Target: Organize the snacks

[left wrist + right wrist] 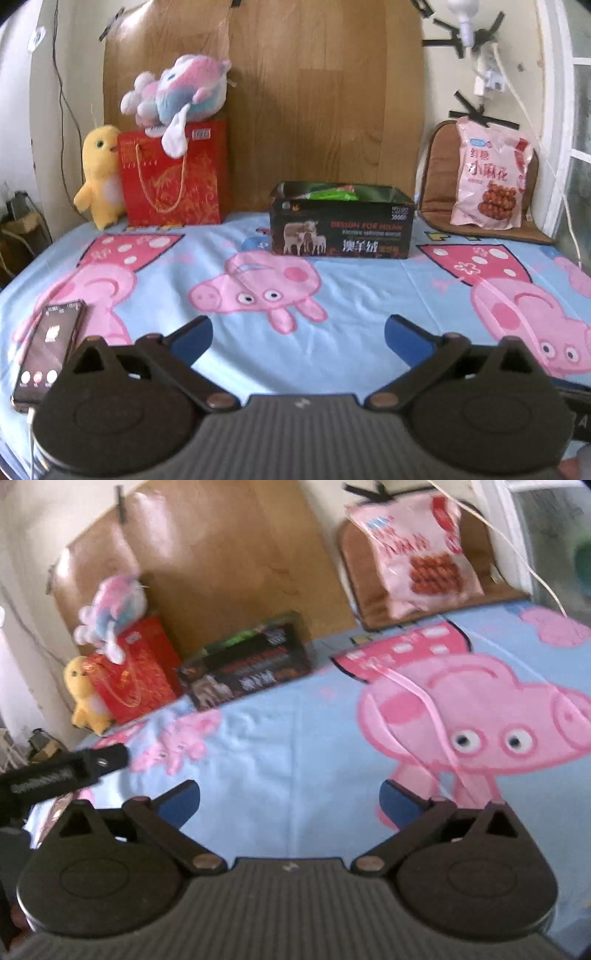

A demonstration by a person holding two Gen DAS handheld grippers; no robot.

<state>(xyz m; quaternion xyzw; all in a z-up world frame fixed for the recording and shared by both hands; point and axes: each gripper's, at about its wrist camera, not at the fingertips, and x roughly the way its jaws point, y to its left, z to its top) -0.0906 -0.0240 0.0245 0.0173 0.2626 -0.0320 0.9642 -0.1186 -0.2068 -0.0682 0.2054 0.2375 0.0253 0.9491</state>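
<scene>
A black open box stands at the back middle of the cartoon-pig cloth, with a green snack packet inside. A pink snack bag leans on a brown cushion at the back right. My left gripper is open and empty, low over the cloth, well in front of the box. My right gripper is open and empty over the cloth; the box lies far ahead to the left and the pink bag far ahead to the right. The left gripper's body shows at the right view's left edge.
A red gift bag with a pink-and-blue plush on top and a yellow chick plush stand at the back left. A phone lies at the near left. A wooden board leans on the wall behind.
</scene>
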